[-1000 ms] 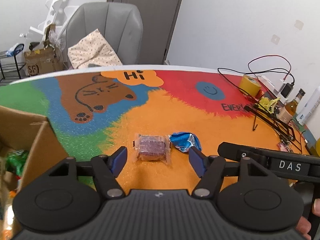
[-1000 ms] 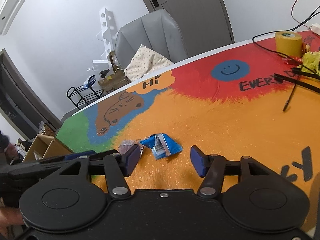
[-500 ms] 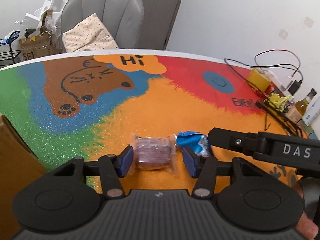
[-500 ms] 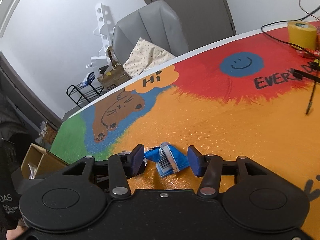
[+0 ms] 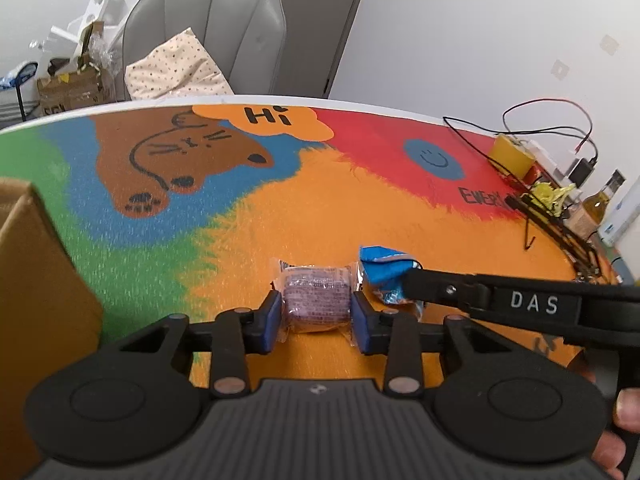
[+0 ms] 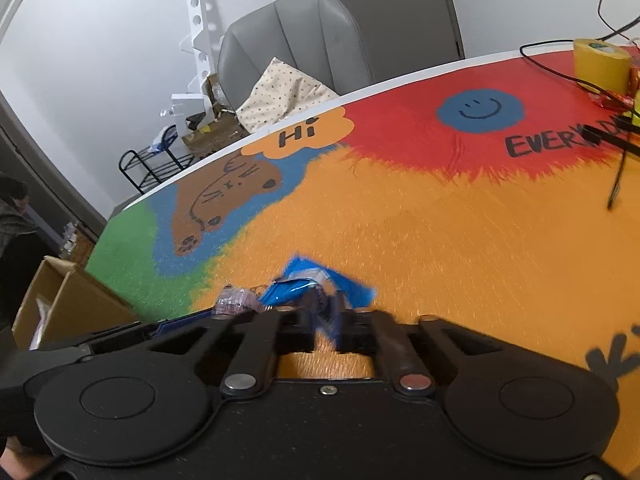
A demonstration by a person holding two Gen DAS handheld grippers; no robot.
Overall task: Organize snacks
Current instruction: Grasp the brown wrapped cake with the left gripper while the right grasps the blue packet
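A purple snack in a clear wrapper (image 5: 316, 298) lies on the orange part of the table mat. My left gripper (image 5: 316, 316) is shut on it, one blue pad on each side. Right beside it lies a blue snack packet (image 5: 384, 272). My right gripper (image 6: 324, 322) is shut on the blue snack packet (image 6: 316, 286), its jaws nearly together. The purple snack's end (image 6: 232, 300) shows at the left in the right wrist view. The right gripper's black body (image 5: 520, 304) crosses the left wrist view.
An open cardboard box (image 5: 36, 280) stands at the table's left edge and also shows in the right wrist view (image 6: 68, 304). A yellow tape roll (image 6: 600, 64), cables, a black rack (image 5: 560, 228) and a bottle (image 5: 600, 200) sit at the right. A grey chair (image 5: 208, 36) stands behind the table.
Both grippers moved forward and down onto the snacks and closed: the left on the purple snack, the right on the blue packet.
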